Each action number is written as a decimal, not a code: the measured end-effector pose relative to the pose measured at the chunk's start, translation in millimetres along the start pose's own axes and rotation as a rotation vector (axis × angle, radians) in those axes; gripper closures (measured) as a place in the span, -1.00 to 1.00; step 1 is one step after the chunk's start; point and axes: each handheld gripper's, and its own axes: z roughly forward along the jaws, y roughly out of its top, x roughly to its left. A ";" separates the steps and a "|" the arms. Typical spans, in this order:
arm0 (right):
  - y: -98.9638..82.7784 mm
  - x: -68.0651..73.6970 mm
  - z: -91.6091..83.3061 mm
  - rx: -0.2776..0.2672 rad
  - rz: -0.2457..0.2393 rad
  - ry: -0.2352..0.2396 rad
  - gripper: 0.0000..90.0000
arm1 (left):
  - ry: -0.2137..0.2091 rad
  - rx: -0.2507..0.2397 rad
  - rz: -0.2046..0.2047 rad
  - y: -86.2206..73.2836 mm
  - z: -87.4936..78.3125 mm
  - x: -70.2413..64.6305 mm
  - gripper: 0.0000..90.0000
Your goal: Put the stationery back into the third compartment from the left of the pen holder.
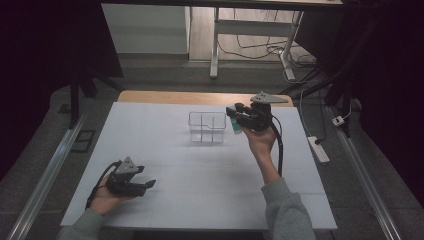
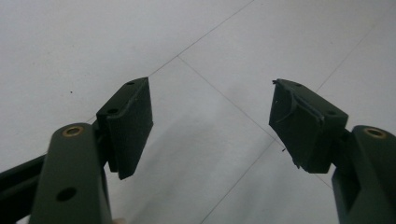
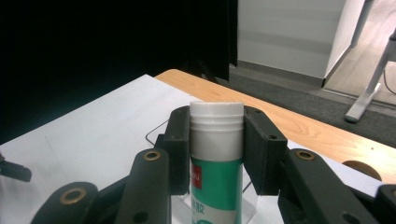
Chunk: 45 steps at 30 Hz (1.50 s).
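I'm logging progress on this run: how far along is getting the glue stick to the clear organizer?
Done: the right gripper is shut on the glue stick, which is lifted off the table. In hand: it hangs beside the clear organizer, at its right edge, upright, white cap up. Left: lowering it into a compartment and letting go; the compartments look empty. The left gripper rests open near the front.

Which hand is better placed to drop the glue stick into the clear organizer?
Right. The right gripper is shut on the glue stick beside the clear organizer; the left gripper sits open, empty, near the table's front edge.
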 end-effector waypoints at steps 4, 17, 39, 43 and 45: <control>2.8 0.5 5.5 0.000 0.005 0.006 0.42 | -0.001 0.001 0.001 0.0 0.0 0.0 -0.34; 6.9 0.2 30.5 -0.002 0.025 0.015 0.42 | -0.002 0.002 0.001 -0.1 -0.1 0.3 -0.34; 5.4 -10.2 68.6 -0.006 0.072 -0.021 0.41 | -0.010 0.003 0.003 -0.5 -0.3 1.0 -0.35; 1.7 -14.5 74.6 -0.013 0.088 -0.022 0.41 | -0.008 0.009 0.005 -0.8 0.3 1.0 -0.35; -1.5 -16.8 78.3 -0.004 0.095 -0.026 0.41 | -0.007 0.009 0.005 -0.8 0.2 1.0 -0.35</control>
